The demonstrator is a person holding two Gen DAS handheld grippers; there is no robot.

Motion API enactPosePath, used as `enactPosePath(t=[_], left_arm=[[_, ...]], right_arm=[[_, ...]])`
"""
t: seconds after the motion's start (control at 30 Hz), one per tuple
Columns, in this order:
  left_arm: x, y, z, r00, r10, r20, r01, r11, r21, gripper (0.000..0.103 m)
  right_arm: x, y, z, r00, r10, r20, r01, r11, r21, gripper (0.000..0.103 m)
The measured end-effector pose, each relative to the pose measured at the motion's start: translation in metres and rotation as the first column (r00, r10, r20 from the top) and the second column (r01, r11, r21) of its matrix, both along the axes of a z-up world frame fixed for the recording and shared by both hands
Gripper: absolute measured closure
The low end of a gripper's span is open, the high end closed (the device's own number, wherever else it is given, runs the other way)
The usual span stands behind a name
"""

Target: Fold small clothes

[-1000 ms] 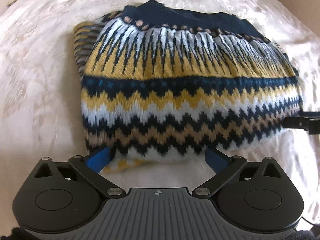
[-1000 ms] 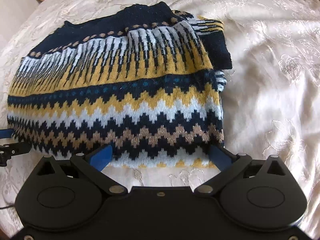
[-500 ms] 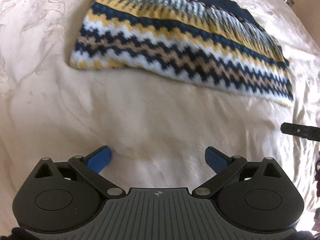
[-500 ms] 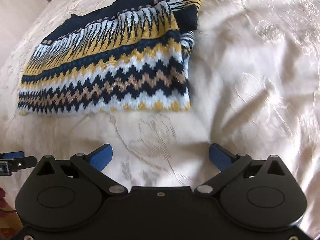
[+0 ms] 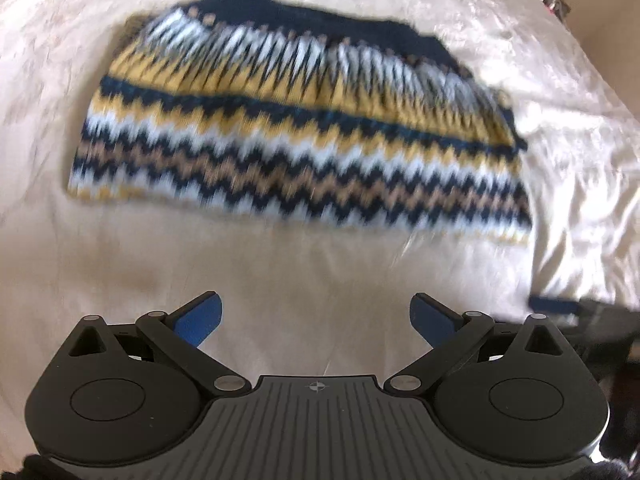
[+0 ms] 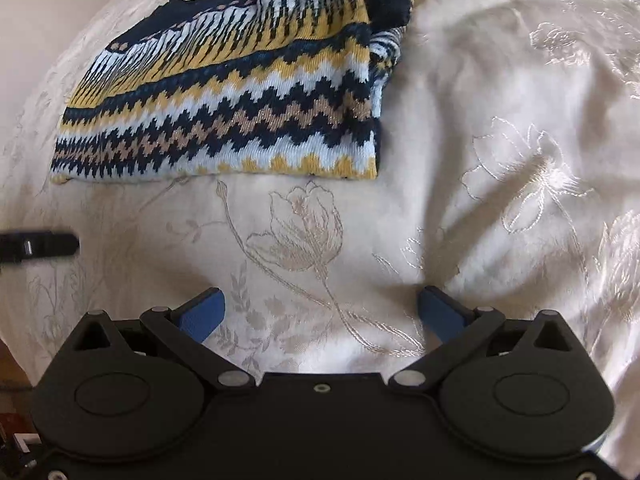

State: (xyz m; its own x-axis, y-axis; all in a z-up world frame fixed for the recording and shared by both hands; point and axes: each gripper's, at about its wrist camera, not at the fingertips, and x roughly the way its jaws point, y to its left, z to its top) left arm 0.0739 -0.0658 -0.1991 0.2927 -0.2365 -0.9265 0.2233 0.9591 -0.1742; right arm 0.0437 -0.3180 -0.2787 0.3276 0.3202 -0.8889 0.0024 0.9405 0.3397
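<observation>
Cream bedspread [image 6: 500, 92] with embroidered tulips and glossy wrinkles fills both wrist views; I take it as my landmark. On it lies the knitted sweater [image 6: 240, 92], folded into a compact block, patterned in navy, yellow, pale blue and tan zigzag bands with a dark navy section along its far edge. At its right end I note a tucked layer of striped knit showing beneath the top fold. I see the sweater resting flat on the bedspread, with a strip of bare cloth between its near hem and each tool.

I record the left gripper [image 5: 316, 318] over the bedspread with its blue pads set wide apart and nothing between them; the left wrist view is motion-blurred, so fine knit detail there is unreliable. I record the right gripper [image 6: 320, 314] likewise spread wide, empty, poised above an embroidered tulip [image 6: 300, 236] on the bedspread, clear of the sweater. Each camera catches the other tool's dark tip at its frame edge, low over the bedspread. Neither tool touches the sweater.
</observation>
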Motion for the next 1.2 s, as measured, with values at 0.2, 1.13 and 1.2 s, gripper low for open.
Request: enactPosePath(t=[0.2,1.13,1.2], left_arm=[[0.045,-0.024,0.022,0.997,0.018,0.069,-0.019,1.000,0.009,0.001],[0.176,-0.072,-0.049,0.997,-0.063,-0.039,0.068,0.990,0.127,0.000],[0.178,-0.072,-0.050,0.998,-0.062,-0.031,0.066,0.990,0.125,0.000]], right_arm=[[0.002,-0.001,-0.002,0.999,0.036,-0.001,-0.036,0.999,0.018,0.000],[0.015,-0.027,-0.005,0.995,-0.045,-0.088,0.058,0.988,0.145,0.000],[0.013,-0.031,-0.004,0.995,-0.047,-0.086,0.060,0.986,0.157,0.000]])
